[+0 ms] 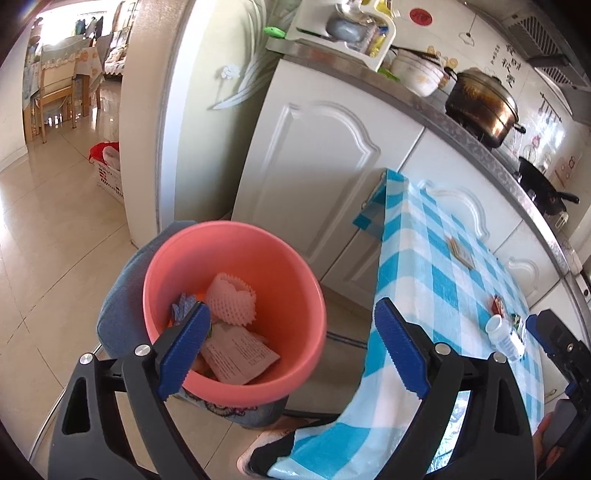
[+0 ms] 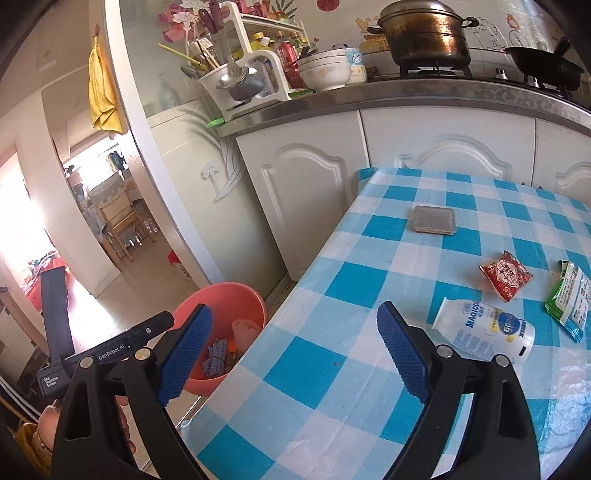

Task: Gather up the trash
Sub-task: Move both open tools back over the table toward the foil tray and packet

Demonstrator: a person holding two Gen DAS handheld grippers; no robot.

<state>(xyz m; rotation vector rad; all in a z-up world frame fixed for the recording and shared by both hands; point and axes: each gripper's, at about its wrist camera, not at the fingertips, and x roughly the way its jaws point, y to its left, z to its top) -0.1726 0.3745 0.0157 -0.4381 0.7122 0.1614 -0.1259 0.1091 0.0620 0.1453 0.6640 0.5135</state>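
Observation:
A pink bucket (image 1: 236, 314) stands on a blue stool beside the table and holds a foam fruit net (image 1: 231, 301), printed paper (image 1: 240, 354) and a blue scrap. My left gripper (image 1: 291, 350) hangs open above its rim, nothing between the pads. On the blue checked tablecloth (image 2: 369, 280) lie a white plastic bottle (image 2: 484, 330) on its side, a red snack packet (image 2: 506, 277) and a green packet (image 2: 570, 299). My right gripper (image 2: 293, 350) is open over the table's left edge, empty, with the bottle just right of its right finger. The bucket (image 2: 218, 332) shows below left.
White kitchen cabinets (image 1: 332, 155) run behind the table, with a pot (image 2: 424, 33), wok, bowls and a utensil rack on the counter. A square coaster (image 2: 433, 218) lies on the cloth. A doorway at left opens to a tiled room with chairs. A white basket (image 1: 109, 173) stands by the wall.

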